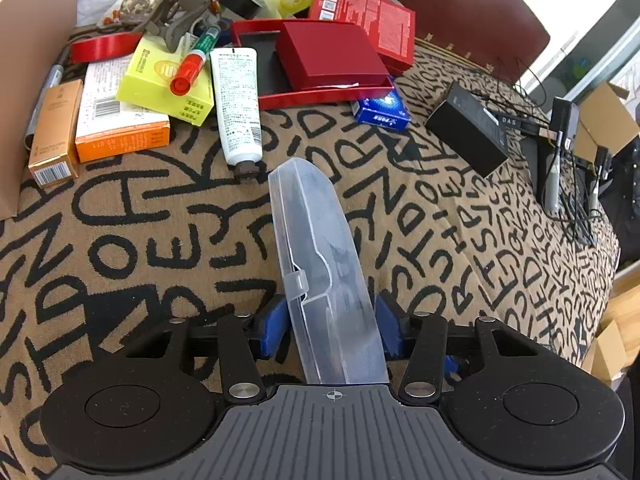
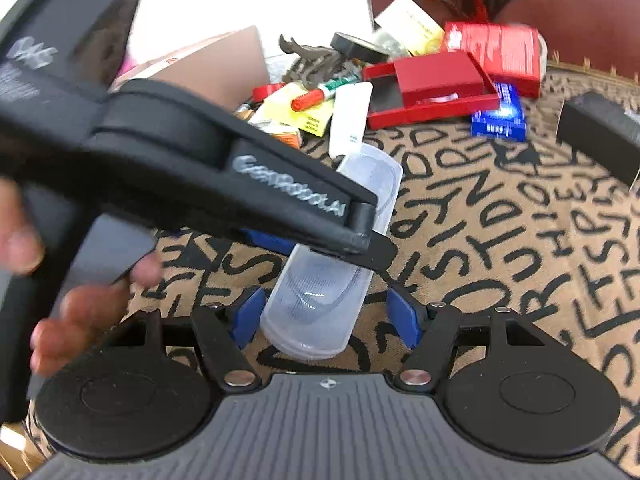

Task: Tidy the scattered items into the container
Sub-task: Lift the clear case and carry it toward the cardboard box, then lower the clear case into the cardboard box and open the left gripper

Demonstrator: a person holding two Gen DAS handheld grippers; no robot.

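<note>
"DAS" on the black box [image 1: 468, 128]; "GenRobot.AI" on the left gripper [image 2: 320, 256].

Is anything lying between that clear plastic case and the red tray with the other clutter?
Yes. The white tube lies on the cloth just beyond the clear plastic case, partly before the red tray. Otherwise only bare patterned cloth shows between them.

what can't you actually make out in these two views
- Contents of the clear case: frosted plastic in both views shows only a dark shape.
- Inside of the cardboard box: cut off by the left wrist view's left edge.
- Print on the red box: motion-blurred in the right wrist view.
- Case's near end, left wrist view: hidden under the left gripper.
</note>
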